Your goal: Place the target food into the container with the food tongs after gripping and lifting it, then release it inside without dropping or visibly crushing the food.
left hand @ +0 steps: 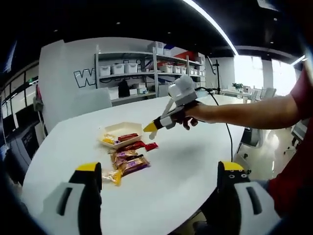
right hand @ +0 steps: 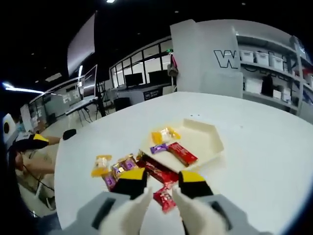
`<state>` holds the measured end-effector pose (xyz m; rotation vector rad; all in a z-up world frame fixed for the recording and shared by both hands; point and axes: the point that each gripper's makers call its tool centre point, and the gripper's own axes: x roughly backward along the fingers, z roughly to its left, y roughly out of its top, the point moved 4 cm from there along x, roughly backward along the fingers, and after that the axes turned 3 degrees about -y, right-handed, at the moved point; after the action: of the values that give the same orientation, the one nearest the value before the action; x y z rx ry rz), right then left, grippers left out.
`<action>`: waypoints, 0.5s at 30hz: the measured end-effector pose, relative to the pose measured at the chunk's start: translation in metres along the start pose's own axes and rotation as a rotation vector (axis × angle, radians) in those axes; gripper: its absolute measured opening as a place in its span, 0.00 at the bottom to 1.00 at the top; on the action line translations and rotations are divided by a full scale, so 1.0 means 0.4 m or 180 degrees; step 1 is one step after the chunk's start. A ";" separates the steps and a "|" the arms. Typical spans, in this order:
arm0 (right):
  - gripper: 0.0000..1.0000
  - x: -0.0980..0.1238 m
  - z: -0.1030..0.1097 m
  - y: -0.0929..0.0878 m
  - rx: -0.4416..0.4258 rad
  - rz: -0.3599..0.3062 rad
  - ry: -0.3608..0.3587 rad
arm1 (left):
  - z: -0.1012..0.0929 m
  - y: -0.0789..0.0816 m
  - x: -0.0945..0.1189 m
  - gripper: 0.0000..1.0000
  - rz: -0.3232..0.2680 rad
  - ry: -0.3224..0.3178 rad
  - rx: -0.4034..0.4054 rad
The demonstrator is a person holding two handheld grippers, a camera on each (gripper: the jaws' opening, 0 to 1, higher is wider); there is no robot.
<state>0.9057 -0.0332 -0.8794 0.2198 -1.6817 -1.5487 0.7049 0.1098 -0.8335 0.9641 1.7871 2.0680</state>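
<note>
A cream hexagonal tray [right hand: 208, 142] [left hand: 128, 128] sits on the white table and holds yellow candies [right hand: 164, 134], a small purple sweet and a red bar [right hand: 182, 153]. Loose wrapped snacks lie in front of it: a dark red bar [right hand: 159, 172], a red packet [right hand: 165, 196], gold-purple packets [right hand: 120, 167] and a yellow candy [right hand: 100, 165]. My right gripper [right hand: 162, 178] is open and hovers over the red packet, its yellow-tipped jaws on either side of it. In the left gripper view the right gripper [left hand: 151, 128] reaches in just right of the tray. My left gripper [left hand: 161, 174] is wide open, well back from the snacks.
The round white table [left hand: 186, 161] has bare room to the right of the snacks. A person's forearm [left hand: 244, 112] stretches over it and a black cable [left hand: 226, 125] trails across. Shelves with bins [left hand: 132, 73] stand behind, desks and monitors farther off.
</note>
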 end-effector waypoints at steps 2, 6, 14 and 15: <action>0.20 -0.004 0.002 -0.002 0.0017 0.0013 0.0009 | 0.002 -0.001 0.000 0.96 0.0004 0.0001 0.0002; 0.20 -0.010 0.007 -0.007 0.0029 0.0040 0.0022 | 0.016 -0.017 -0.001 0.97 0.0037 0.0031 0.0066; 0.20 -0.014 0.002 -0.020 0.0037 0.0069 0.0028 | 0.024 -0.035 -0.002 0.96 0.0041 0.0032 0.0146; 0.20 -0.016 0.001 -0.023 0.0042 0.0080 0.0025 | 0.024 -0.036 -0.002 0.96 0.0037 0.0032 0.0158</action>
<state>0.9060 -0.0311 -0.8904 0.2104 -1.6830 -1.5166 0.7084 0.1201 -0.8470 0.9812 1.8505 2.0477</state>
